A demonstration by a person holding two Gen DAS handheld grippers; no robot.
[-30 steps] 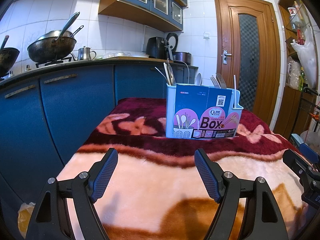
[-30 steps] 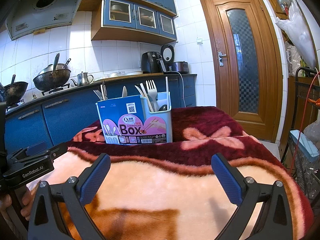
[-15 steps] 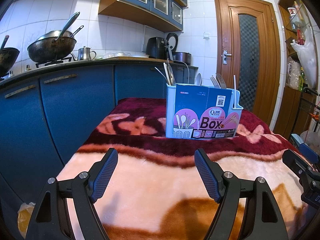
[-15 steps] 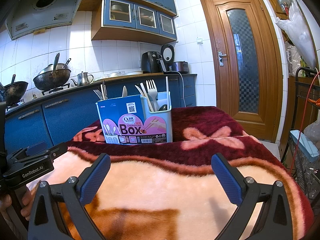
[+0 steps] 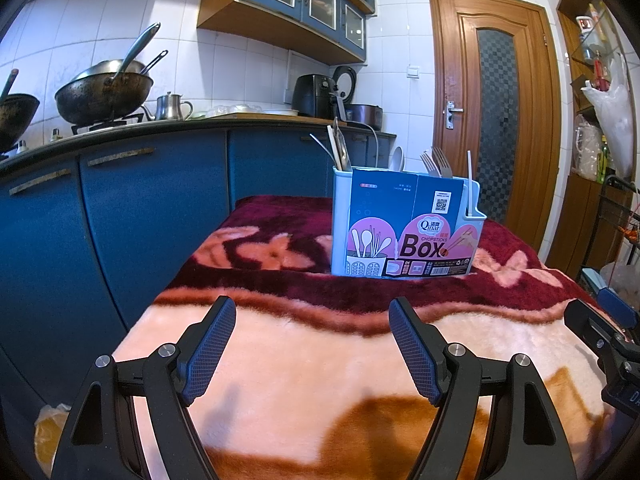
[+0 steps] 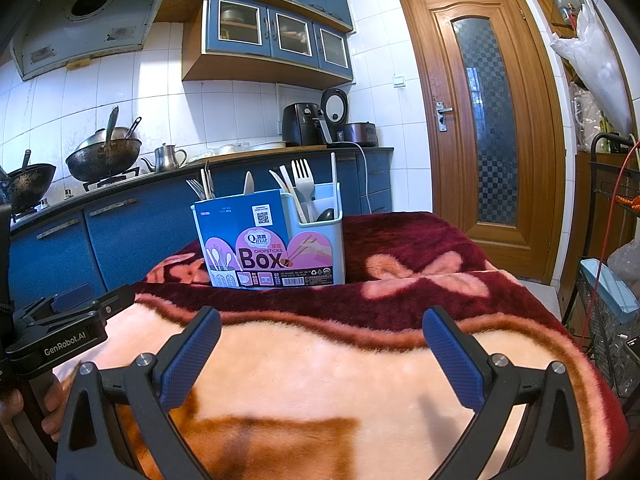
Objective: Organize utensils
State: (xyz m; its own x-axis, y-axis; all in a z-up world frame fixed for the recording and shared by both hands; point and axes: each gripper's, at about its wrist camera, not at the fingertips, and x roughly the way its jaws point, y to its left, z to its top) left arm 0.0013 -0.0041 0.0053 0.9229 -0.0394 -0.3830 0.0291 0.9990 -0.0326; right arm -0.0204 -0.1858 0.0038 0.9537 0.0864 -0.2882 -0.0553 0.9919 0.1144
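A light blue utensil holder (image 5: 404, 226) with a "Chopsticks Box" label stands upright on a blanket-covered table (image 5: 320, 380); it also shows in the right wrist view (image 6: 276, 240). Forks (image 5: 436, 160), a spoon (image 5: 397, 158) and chopsticks (image 5: 338, 146) stick up out of it. A white plastic fork (image 6: 302, 178) stands in its right compartment. My left gripper (image 5: 310, 344) is open and empty, low over the near blanket, well short of the holder. My right gripper (image 6: 322, 354) is open and empty, likewise short of it.
Blue kitchen cabinets (image 5: 120, 208) run along the left with woks (image 5: 102, 92) and a kettle on the counter. A wooden door (image 5: 496, 120) stands behind right. A wire rack (image 6: 608, 300) stands at the table's right edge.
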